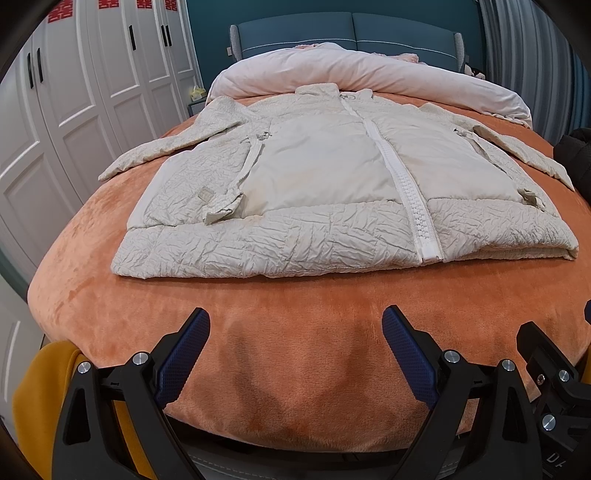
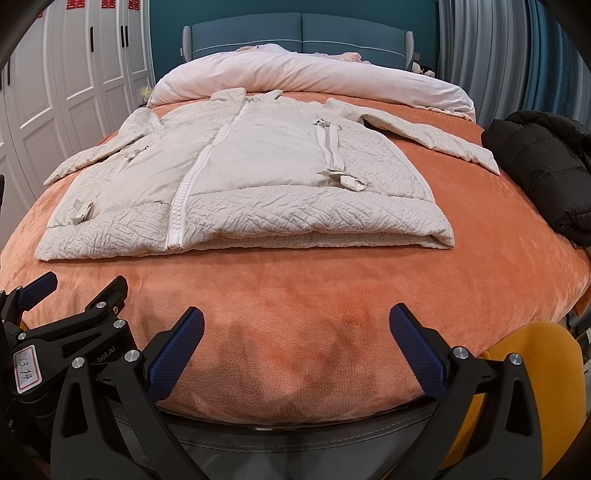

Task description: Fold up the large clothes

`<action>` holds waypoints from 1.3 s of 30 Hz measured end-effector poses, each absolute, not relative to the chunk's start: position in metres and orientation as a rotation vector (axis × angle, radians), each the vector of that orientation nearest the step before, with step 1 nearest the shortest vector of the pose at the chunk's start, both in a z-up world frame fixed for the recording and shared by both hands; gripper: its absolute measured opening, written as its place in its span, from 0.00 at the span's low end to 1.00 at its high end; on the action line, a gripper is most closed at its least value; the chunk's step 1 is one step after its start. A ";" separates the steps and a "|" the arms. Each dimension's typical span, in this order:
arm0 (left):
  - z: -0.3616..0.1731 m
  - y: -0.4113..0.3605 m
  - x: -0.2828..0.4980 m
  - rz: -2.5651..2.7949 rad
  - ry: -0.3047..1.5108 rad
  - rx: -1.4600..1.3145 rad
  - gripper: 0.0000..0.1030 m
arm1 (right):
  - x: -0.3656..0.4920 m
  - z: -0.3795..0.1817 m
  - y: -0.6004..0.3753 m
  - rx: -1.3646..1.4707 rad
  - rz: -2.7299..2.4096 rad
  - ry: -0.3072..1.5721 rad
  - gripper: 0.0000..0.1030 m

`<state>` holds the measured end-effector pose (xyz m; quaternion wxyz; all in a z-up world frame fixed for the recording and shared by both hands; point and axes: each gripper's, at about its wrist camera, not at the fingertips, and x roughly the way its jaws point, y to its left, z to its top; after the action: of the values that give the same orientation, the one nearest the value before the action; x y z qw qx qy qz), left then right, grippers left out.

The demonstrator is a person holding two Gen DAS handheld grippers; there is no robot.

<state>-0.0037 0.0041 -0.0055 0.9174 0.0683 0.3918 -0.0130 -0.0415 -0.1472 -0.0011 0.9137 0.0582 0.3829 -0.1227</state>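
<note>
A cream padded jacket [image 1: 325,184] lies flat, front up and zipped, on the orange blanket [image 1: 295,314]. Its sleeves spread out to both sides and its hem faces me. It also shows in the right wrist view [image 2: 251,177]. My left gripper [image 1: 295,325] is open and empty, held over the blanket's near edge, short of the hem. My right gripper [image 2: 297,325] is open and empty in the same way, beside the left one. The left gripper also shows at the left edge of the right wrist view [image 2: 66,295].
A black puffy garment [image 2: 546,173] lies at the bed's right side, near the jacket's right sleeve. A rolled pink duvet [image 1: 369,77] lies behind the collar, before the blue headboard [image 1: 351,33]. White wardrobes [image 1: 74,110] stand to the left. A yellow object [image 2: 524,369] sits below the bed's near edge.
</note>
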 end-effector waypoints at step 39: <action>0.029 0.054 0.223 0.105 0.905 -0.075 0.90 | 0.128 -0.030 -0.619 0.900 -0.754 0.643 0.95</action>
<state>0.2226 0.0543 0.0289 0.8973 -0.0362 0.4369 0.0507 0.1281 -0.6191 -0.0295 0.7843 0.4172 0.2979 -0.3495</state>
